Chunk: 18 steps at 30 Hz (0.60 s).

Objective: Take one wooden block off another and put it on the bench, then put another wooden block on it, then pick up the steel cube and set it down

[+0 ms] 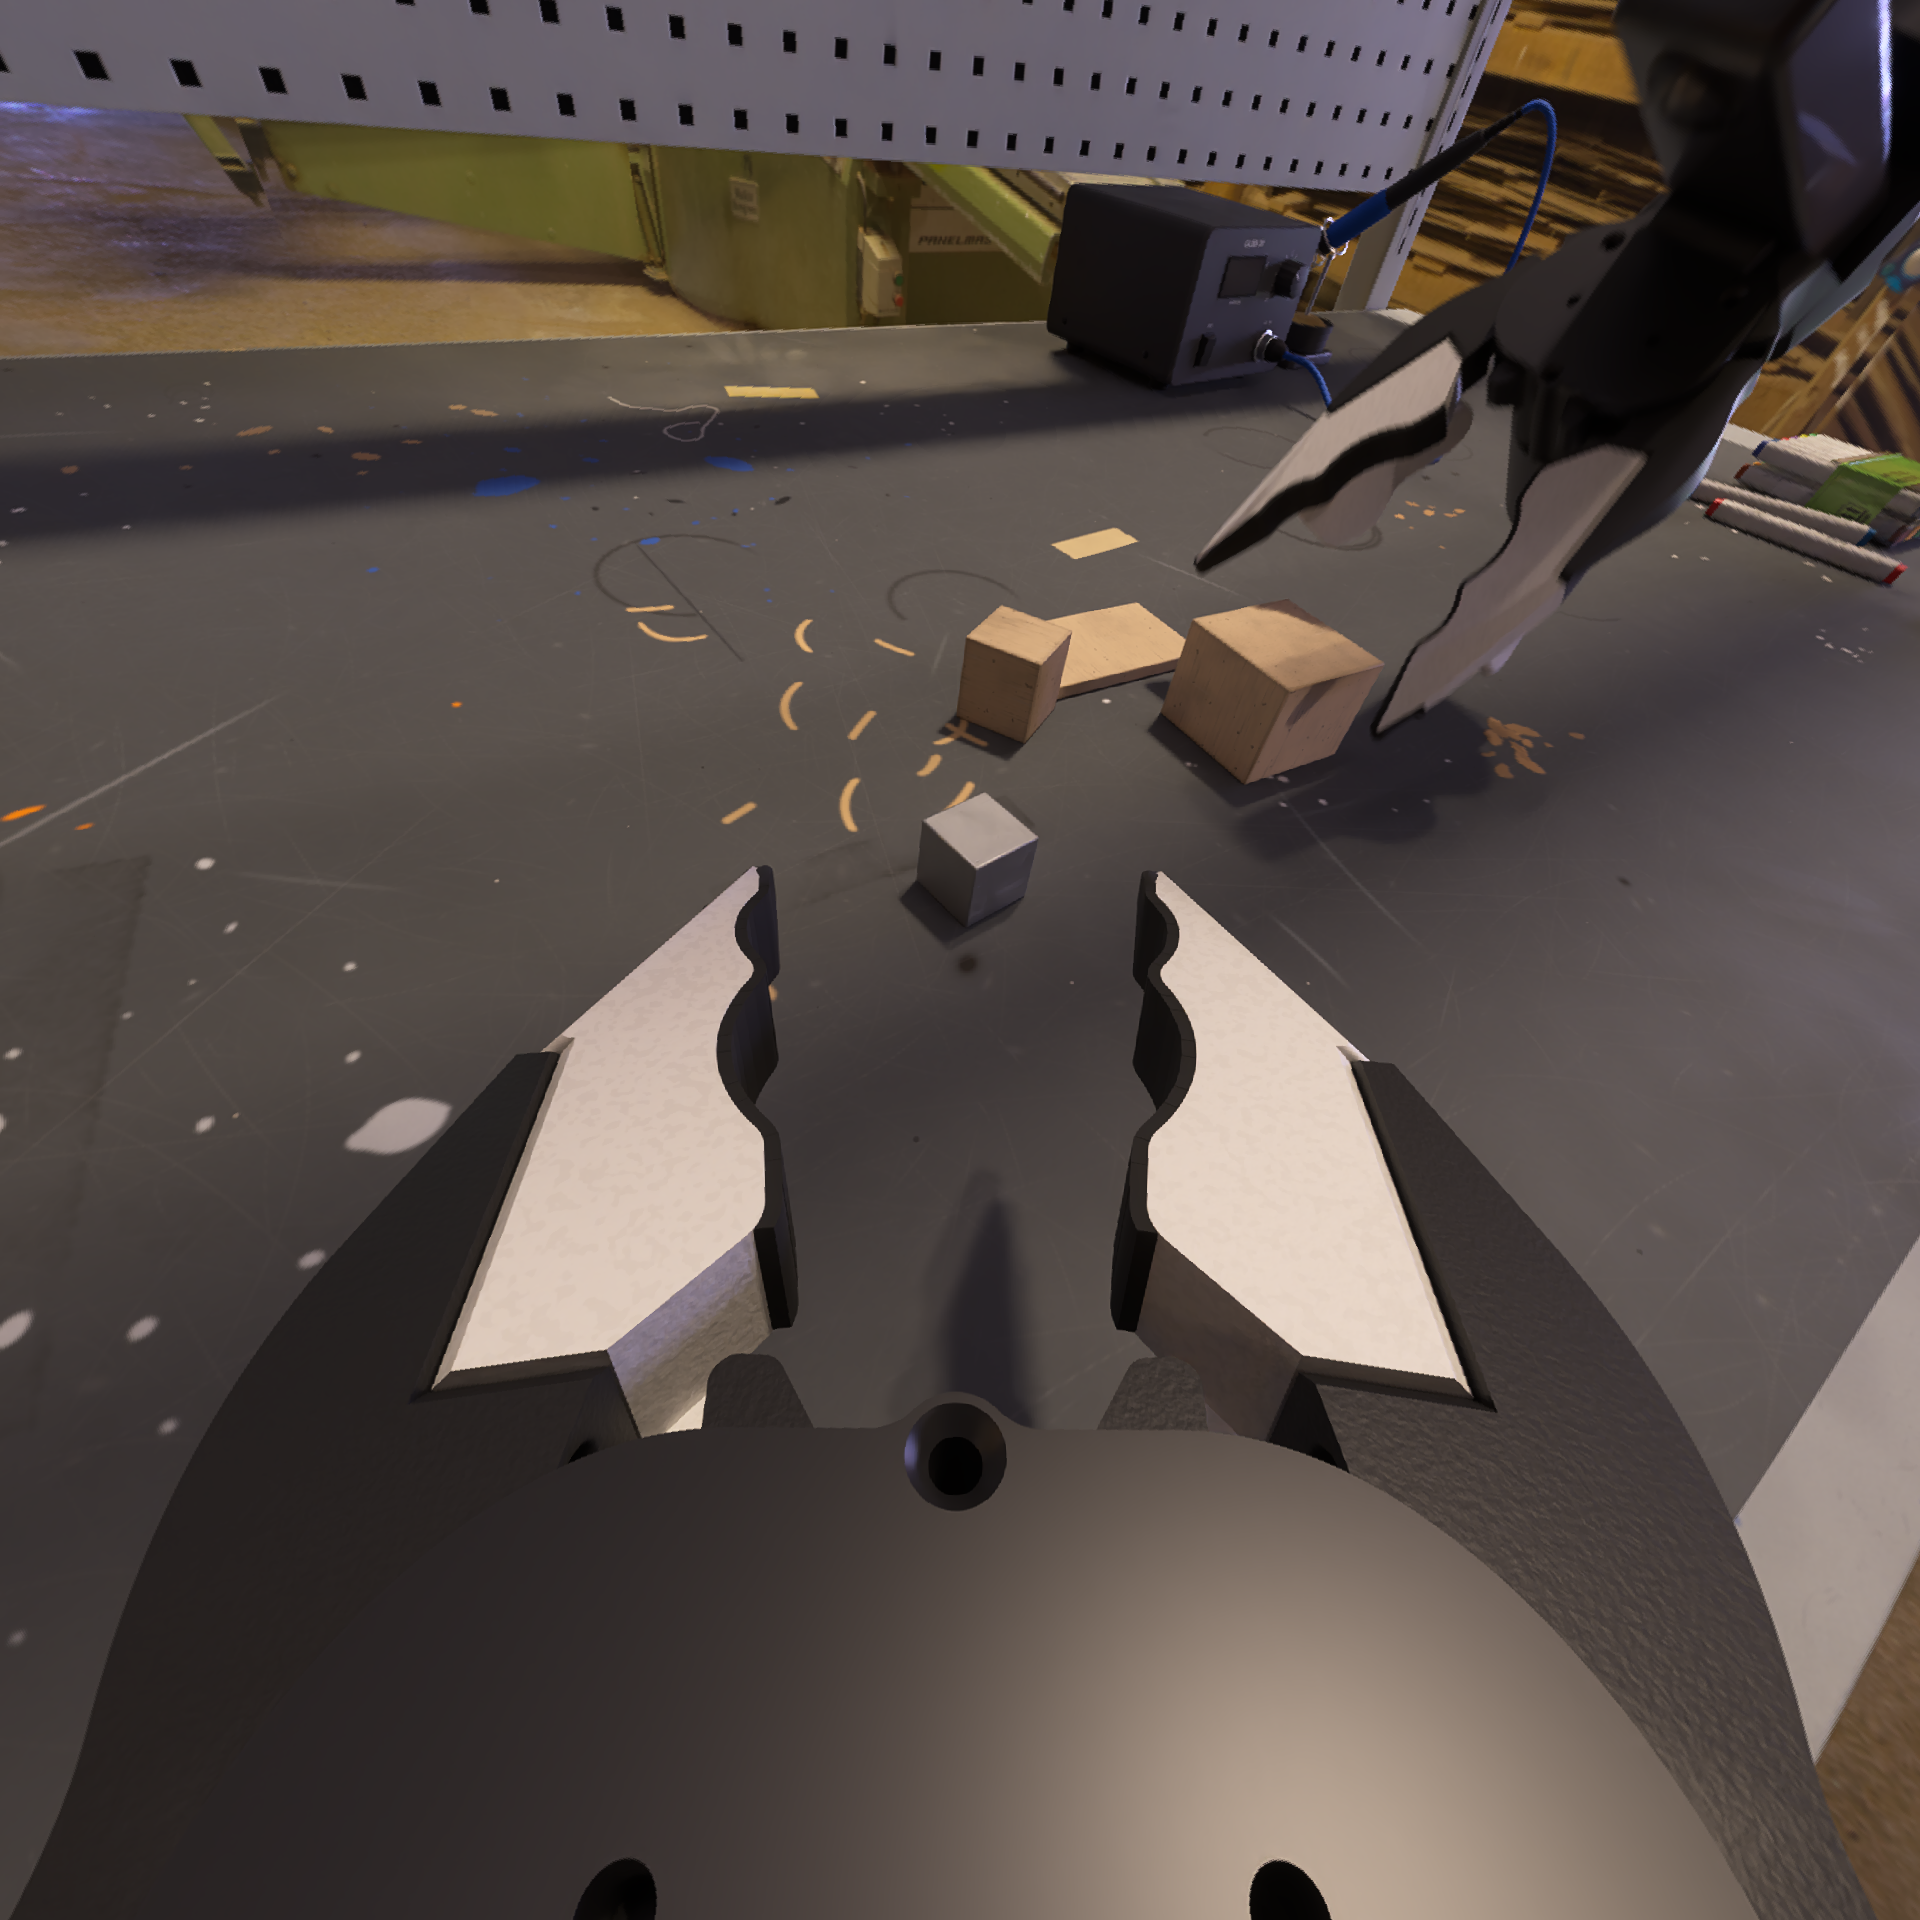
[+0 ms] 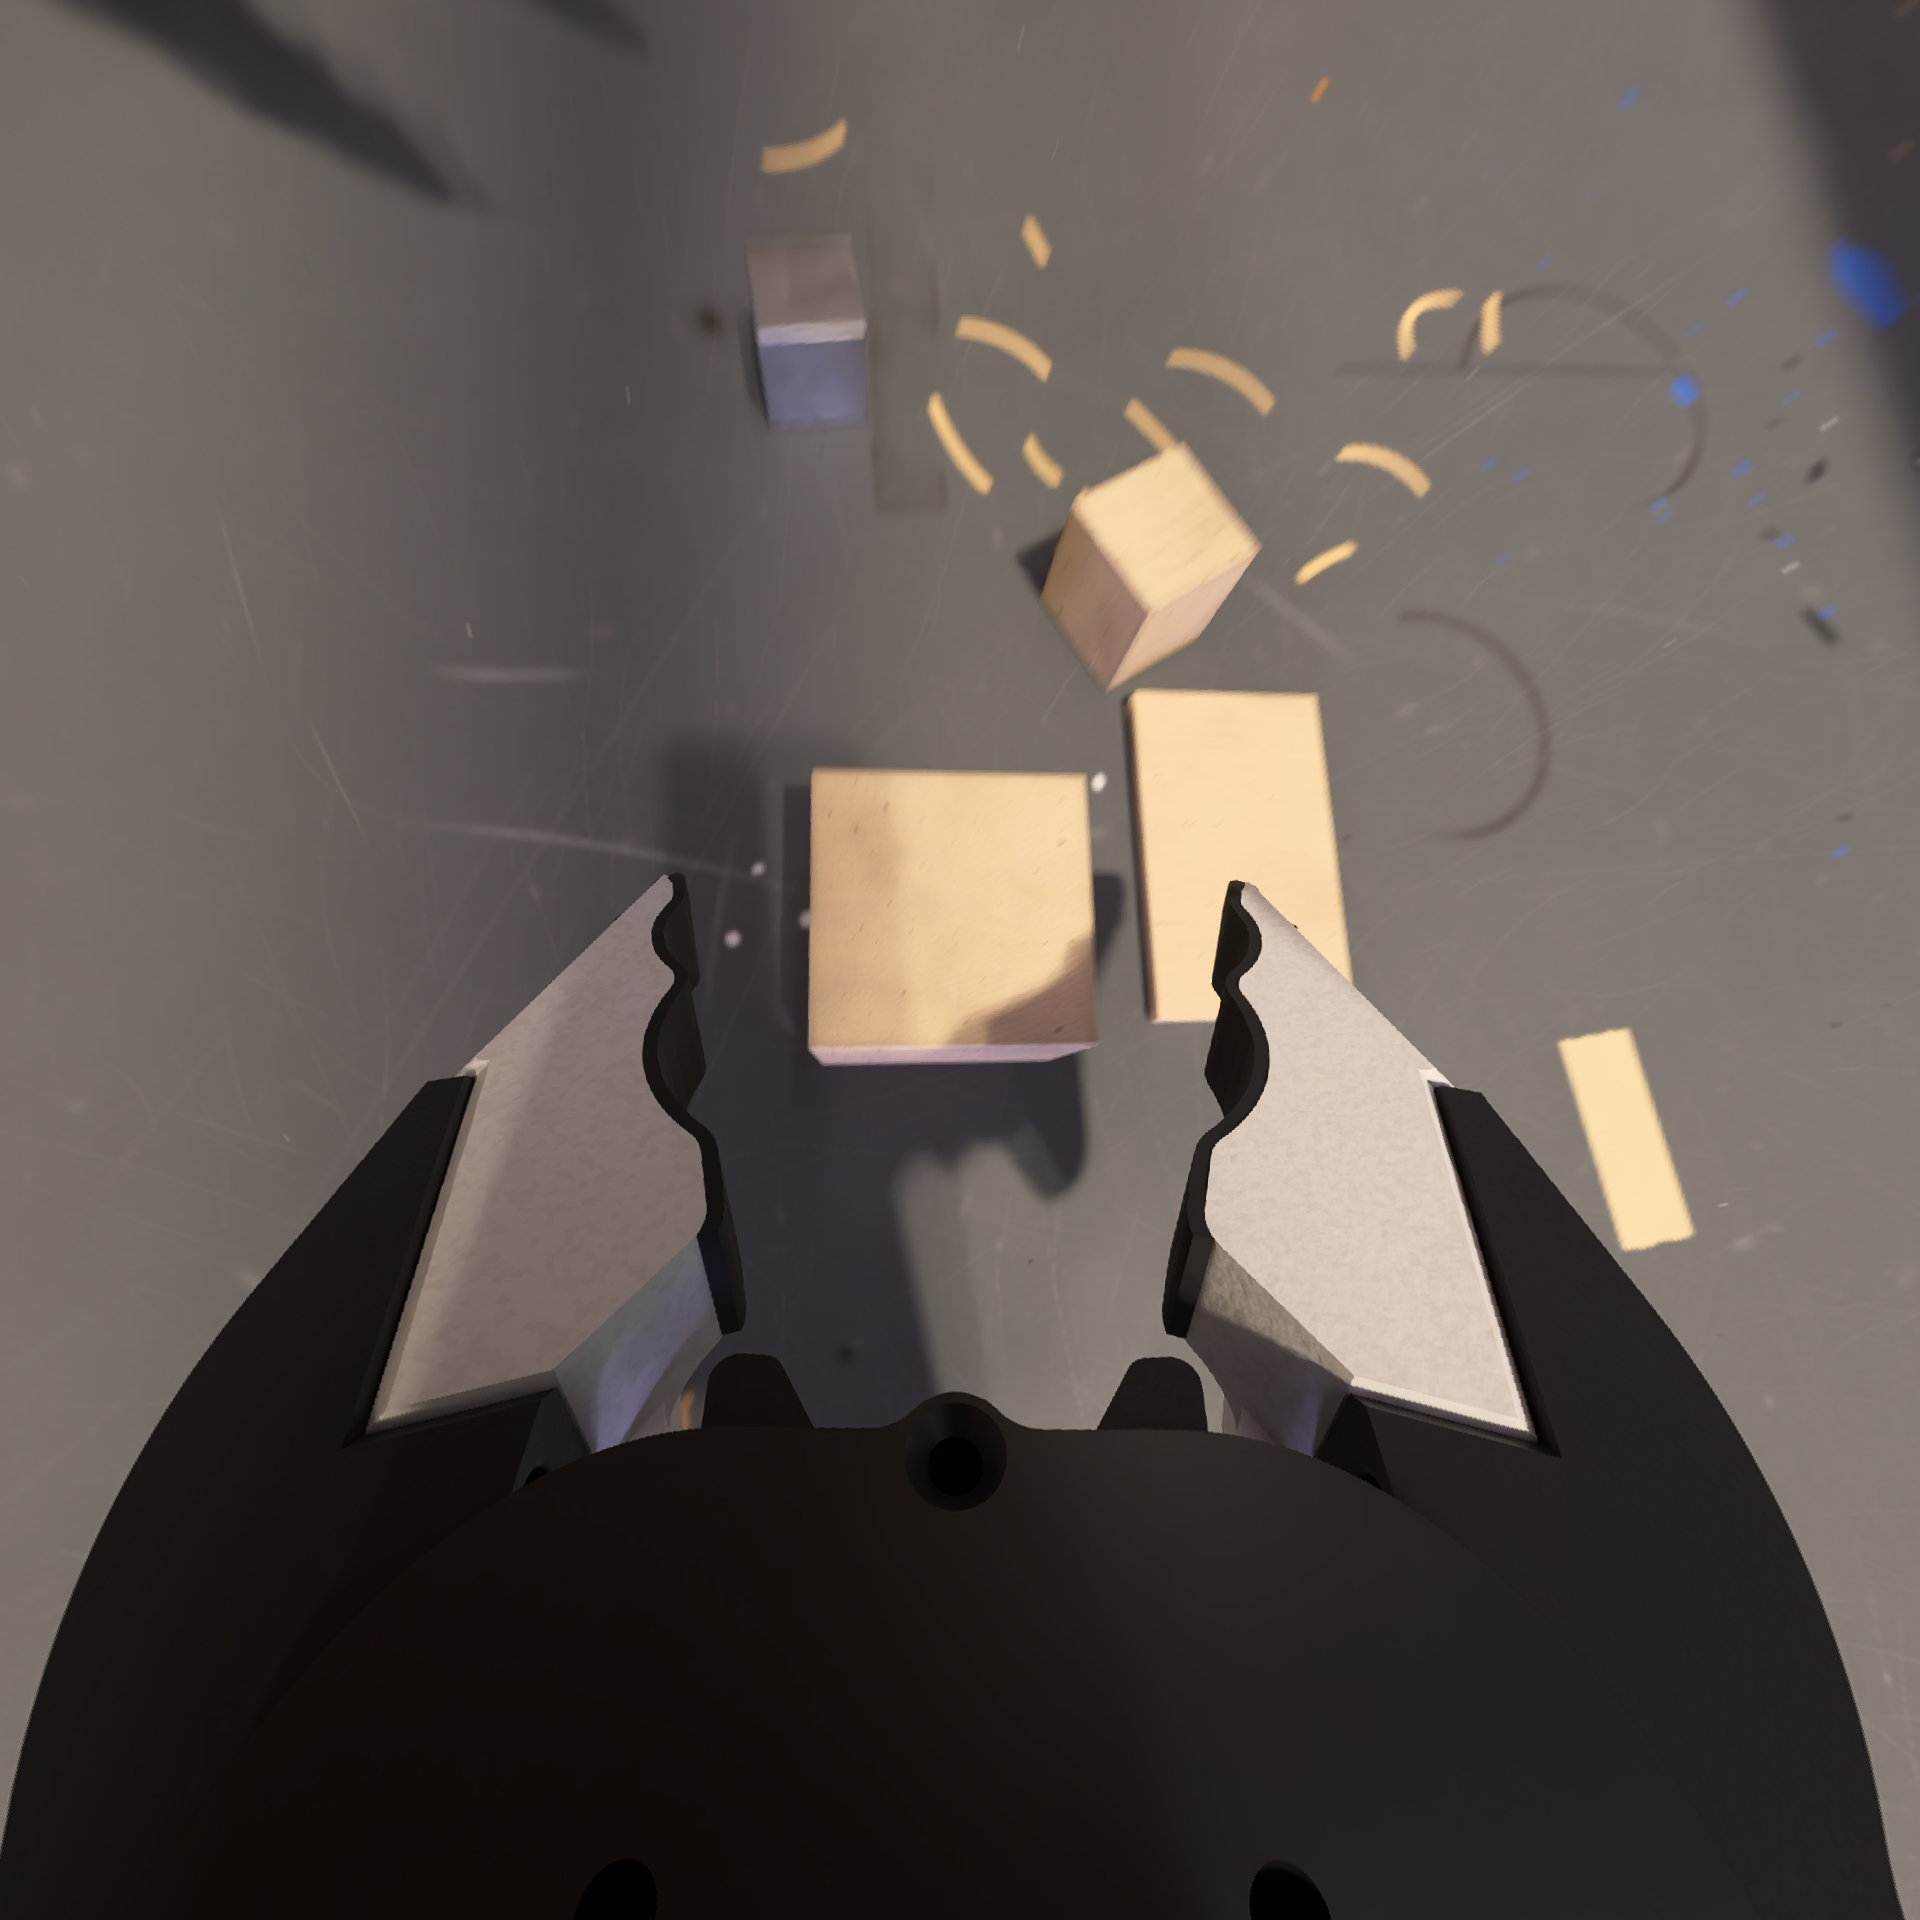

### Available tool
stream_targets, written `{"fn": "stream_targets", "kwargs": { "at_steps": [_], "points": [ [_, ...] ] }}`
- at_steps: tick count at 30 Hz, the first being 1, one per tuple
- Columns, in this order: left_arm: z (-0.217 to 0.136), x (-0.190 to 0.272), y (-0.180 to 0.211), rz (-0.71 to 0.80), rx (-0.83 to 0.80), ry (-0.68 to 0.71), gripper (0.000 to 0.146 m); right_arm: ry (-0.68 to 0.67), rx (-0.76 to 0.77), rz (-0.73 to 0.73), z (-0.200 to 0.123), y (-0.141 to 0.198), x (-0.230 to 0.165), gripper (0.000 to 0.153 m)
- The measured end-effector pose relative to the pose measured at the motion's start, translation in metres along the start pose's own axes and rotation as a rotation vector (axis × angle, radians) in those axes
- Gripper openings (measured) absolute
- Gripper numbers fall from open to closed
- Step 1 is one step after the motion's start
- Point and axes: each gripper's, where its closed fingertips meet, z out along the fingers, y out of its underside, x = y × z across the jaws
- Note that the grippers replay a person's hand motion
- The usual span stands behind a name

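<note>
A large wooden cube (image 1: 1270, 686) (image 2: 951, 914) stands on the dark bench. Beside it lies a flat wooden slab (image 1: 1117, 644) (image 2: 1231, 831). A small wooden cube (image 1: 1011, 670) (image 2: 1148, 566) stands next to the slab's far end. A small steel cube (image 1: 977, 857) (image 2: 808, 338) sits apart on the bench. My left gripper (image 1: 956, 878) is open and empty, with the steel cube just ahead of its fingertips. My right gripper (image 2: 954, 888) (image 1: 1288, 644) is open and empty, hovering above the large wooden cube and looking down on it.
A black soldering station (image 1: 1174, 281) with a blue cable stands at the back of the bench under a white pegboard (image 1: 727, 73). Several markers and a green box (image 1: 1829, 509) lie at the right. The bench's edge (image 1: 1829, 1475) runs near the right.
</note>
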Motion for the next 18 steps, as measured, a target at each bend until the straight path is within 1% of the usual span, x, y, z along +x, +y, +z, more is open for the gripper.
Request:
{"fn": "stream_targets", "kwargs": {
  "at_steps": [1,3,6,8,10,13,16,18],
  "points": [
    [-0.001,-0.001,0.001,-0.002,0.001,-0.002,0.069,0.002,0.032,0.011,-0.005,-0.008,0.004,0.100],
    [-0.002,-0.001,0.002,-0.010,0.004,0.003,0.069,-0.001,0.063,0.002,-0.013,-0.023,0.012,0.094],
    [-0.001,0.000,0.000,-0.011,0.017,0.009,0.069,0.007,0.003,-0.104,-0.010,-0.036,0.032,0.080],
    [-0.001,0.002,-0.003,-0.013,0.036,0.007,0.069,-0.013,-0.047,-0.188,0.001,-0.043,0.041,0.077],
    [-0.003,0.002,-0.006,-0.014,0.055,0.001,0.070,-0.070,-0.096,-0.275,0.017,-0.048,0.046,0.076],
    [-0.008,0.001,-0.005,-0.006,0.067,-0.020,0.070,-0.150,-0.211,-0.400,0.040,-0.043,0.050,0.077],
    [-0.015,0.000,-0.001,-0.004,0.062,-0.039,0.070,-0.219,-0.287,-0.474,0.056,-0.042,0.052,0.078],
    [-0.020,-0.001,0.003,-0.006,0.055,-0.048,0.070,-0.252,-0.320,-0.507,0.064,-0.043,0.051,0.074]
  ]
}}
